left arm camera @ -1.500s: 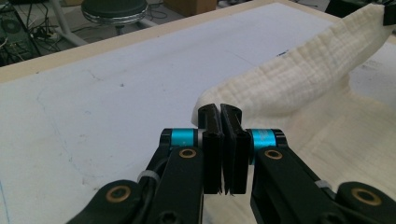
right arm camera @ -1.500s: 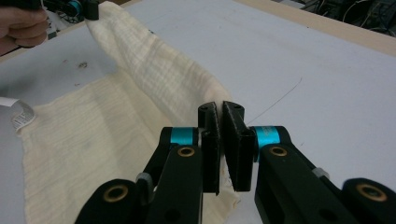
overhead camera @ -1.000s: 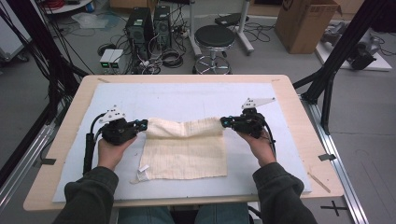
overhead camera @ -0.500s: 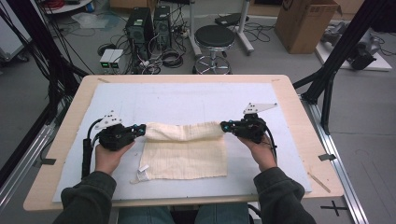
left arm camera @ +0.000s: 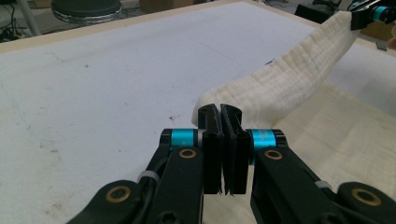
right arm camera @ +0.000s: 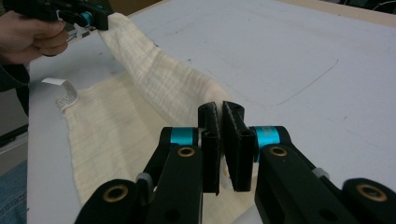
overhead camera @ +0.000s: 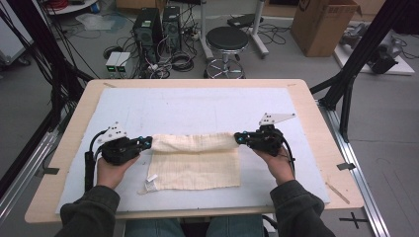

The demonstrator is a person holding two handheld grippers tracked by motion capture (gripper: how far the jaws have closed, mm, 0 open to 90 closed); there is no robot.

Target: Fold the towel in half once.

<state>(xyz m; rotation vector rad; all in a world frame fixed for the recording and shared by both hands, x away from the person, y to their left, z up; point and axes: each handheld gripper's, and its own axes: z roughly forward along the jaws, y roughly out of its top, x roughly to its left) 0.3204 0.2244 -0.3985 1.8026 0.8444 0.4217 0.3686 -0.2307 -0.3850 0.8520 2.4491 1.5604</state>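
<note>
Cables, computer towers (overhead camera: pixel 158 27), a black stool (overhead camera: pixel 227 39) and a cardboard box (overhead camera: pixel 323 24) crowd the floor behind a wooden worktop (overhead camera: pixel 316 118) covered with a pale blue mat (overhead camera: pixel 197 106). On the near half of the mat lies a cream cloth (overhead camera: pixel 195 168), its far edge lifted off the surface and stretched in a soft roll between the two tools, while the rest lies flat toward the person. A white label (overhead camera: pixel 150 180) sticks out at the cloth's near left corner. Left hand-held gripper (overhead camera: pixel 146 141) has its jaws pressed together on the cloth's far left corner; right hand-held gripper (overhead camera: pixel 238 138) is likewise clamped on the far right corner. Both hands rest low near the mat, well apart, level with each other.
</note>
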